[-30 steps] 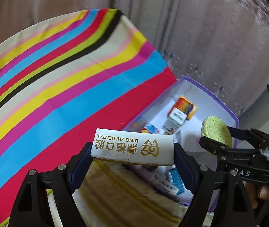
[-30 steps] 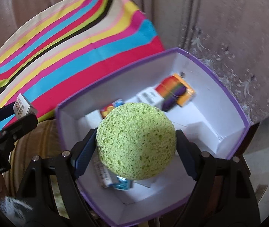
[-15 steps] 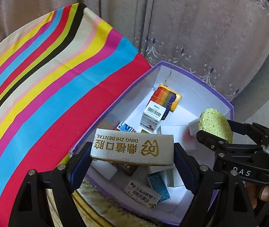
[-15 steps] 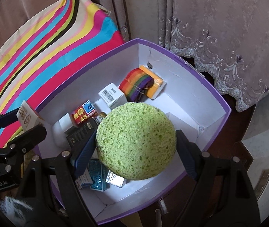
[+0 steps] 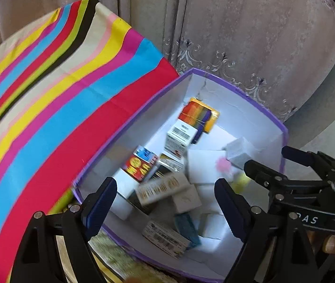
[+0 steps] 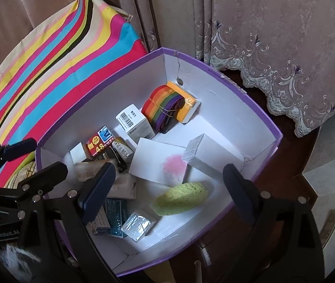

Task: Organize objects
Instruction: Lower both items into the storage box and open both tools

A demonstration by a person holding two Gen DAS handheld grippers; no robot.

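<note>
The left gripper (image 5: 165, 202) stands above the near-left corner of the purple box (image 6: 217, 70). Its fingers (image 5: 100, 202) are wide and opening further, with nothing pressed between them. The white dental carton (image 5: 161, 188) lies just under them inside the box, blurred, tilted, its long axis running from lower left to upper right across the fingers' gap. Its gold print cannot be read here.

The right gripper (image 6: 167, 184) hangs over the near-right part of the same box. Its fingers (image 6: 238, 186) are also wide and opening, and they hold nothing. The green sponge (image 6: 181, 198) lies on the box floor directly between and below them, long axis roughly left to right, near the front wall. In my judgement both things are now delivered, so the next move is to lift away; the right hand is nearer to the sponge, the left hand nearer to the carton.

Further in, a red pack (image 6: 98, 145) shows a big "48", a white carton (image 6: 134, 120) carries a barcode label, and a rainbow strap (image 6: 161, 108) lies on an orange card at the far wall. "DAS" is partly readable on the right gripper's body in the left view. Beside the box, to the left, spreads a striped cloth (image 5: 49, 108); behind hang curtains (image 6: 273, 35).
</note>
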